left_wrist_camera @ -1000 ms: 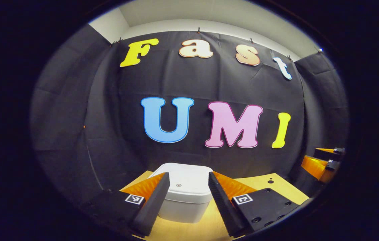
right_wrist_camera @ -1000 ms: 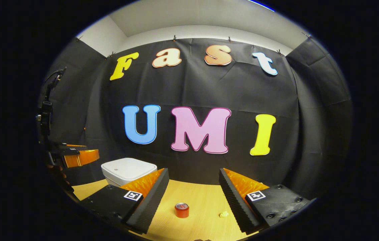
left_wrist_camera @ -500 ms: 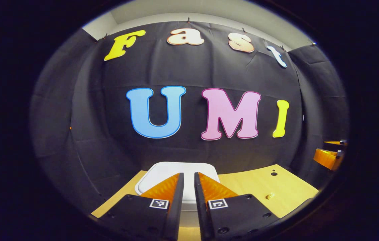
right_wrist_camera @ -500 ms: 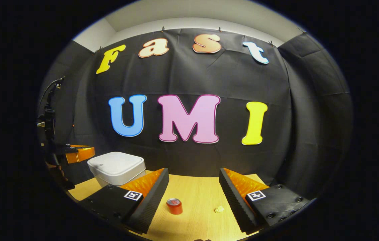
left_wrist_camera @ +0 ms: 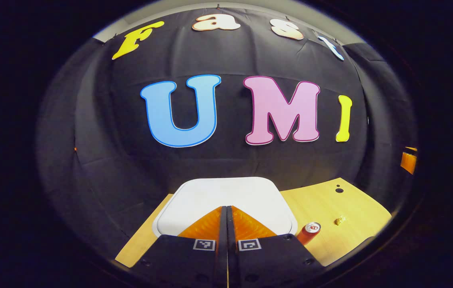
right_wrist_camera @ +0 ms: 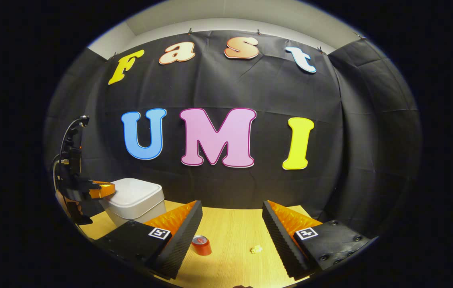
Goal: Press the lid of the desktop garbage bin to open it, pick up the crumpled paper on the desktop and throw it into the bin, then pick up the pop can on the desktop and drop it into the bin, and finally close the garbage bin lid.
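In the left gripper view the left tongs [left_wrist_camera: 226,212] are pressed together with nothing between them, their tips poised over the near edge of the white lid [left_wrist_camera: 226,196] of the garbage bin [left_wrist_camera: 162,224]; whether they already touch it cannot be told. The step in hand looks to be the press that pops the lid, so it is best done with the tips kept together as one blunt point, pushed straight down near the front middle of the lid and released cleanly so the lid can spring up without striking the tongs. The tool points forward and tilts downward at the bin. Just right of the bin on the table [left_wrist_camera: 330,208] the pop can [left_wrist_camera: 309,233] stands, and the crumpled paper [left_wrist_camera: 339,220] lies a little farther right. In the right gripper view the right tongs [right_wrist_camera: 232,236] are held wide apart and empty, low over the table [right_wrist_camera: 230,224] and aimed level at the booth wall, with the pop can [right_wrist_camera: 201,245] near the left finger and the crumpled paper [right_wrist_camera: 256,249] between the two fingers, farther off. At the far left the garbage bin [right_wrist_camera: 132,200] sits with its lid down and the left tongs [right_wrist_camera: 102,189] over its near corner.
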Tool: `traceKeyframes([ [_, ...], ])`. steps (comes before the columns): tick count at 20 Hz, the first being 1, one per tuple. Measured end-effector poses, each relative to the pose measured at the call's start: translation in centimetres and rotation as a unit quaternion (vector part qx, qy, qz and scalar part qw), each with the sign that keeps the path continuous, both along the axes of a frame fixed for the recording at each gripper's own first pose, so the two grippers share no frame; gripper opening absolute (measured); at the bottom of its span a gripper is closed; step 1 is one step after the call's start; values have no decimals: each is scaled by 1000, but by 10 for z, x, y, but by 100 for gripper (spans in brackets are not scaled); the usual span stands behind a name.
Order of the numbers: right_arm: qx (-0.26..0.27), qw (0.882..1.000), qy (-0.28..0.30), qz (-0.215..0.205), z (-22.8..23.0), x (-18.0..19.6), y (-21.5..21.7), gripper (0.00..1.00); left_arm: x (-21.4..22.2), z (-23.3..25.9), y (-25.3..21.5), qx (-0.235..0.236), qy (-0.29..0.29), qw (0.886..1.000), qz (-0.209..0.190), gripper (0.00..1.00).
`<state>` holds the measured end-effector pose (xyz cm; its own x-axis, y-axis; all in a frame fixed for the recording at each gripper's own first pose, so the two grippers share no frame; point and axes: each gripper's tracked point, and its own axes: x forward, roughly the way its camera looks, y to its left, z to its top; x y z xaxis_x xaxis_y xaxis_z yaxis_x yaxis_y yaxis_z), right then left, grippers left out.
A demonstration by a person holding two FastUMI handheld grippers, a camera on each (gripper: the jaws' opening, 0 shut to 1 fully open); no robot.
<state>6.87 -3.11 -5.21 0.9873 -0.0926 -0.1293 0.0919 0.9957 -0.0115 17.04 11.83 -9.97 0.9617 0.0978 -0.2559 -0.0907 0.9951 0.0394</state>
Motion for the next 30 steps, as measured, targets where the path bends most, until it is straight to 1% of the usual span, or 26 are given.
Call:
traceKeyframes([
  [3, 4, 1000, 5, -2, -3, 1, 0, 97, 1, -3, 0, 1, -2, 1000, -4, 7],
  [5, 3, 1000, 7, -3, -4, 0, -2, 97, 0, -14, 1, -1, 10, 1000, -10, 7],
  [9, -5, 1000, 7, 4, -6, -2, 4, 97, -1, -15, 1, -39, 15, 999, -26, 7],
  [10, -5, 1000, 6, 7, -4, -2, 5, 97, -1, -16, 1, -43, 12, 999, -29, 7],
  [12, -4, 1000, 7, 10, -6, -3, 8, 97, -2, -12, 1, -25, -3, 999, -39, 7],
  [13, -4, 1000, 8, 10, -7, -5, 8, 97, -1, -6, 1, -17, -12, 999, -35, 7],
  [15, -4, 1000, 9, 8, -5, -8, 5, 97, -4, 2, 4, -11, -16, 1000, -14, 6],
  [18, -7, 1000, 3, 1, 1, -10, -1, 97, -5, 38, 3, 0, -64, 998, 3, 6],
  [20, -7, 1000, -2, -2, 7, -11, -2, 97, -10, 63, 1, 3, -84, 996, 5, 6],
  [23, -6, 1000, -19, -4, 19, -13, -3, 97, -21, 95, -6, -15, -112, 994, 8, 6],
  [26, -10, 1000, -27, -5, 24, -18, -4, 96, -43, 118, -26, -42, -135, 990, 0, 6],
  [28, -12, 999, -29, -7, 26, -21, -5, 97, -61, 124, -43, -58, -146, 988, -7, 6],
  [30, -9, 1000, -24, -10, 23, -25, -7, 96, -80, 128, -57, -58, -154, 986, -7, 6],
])
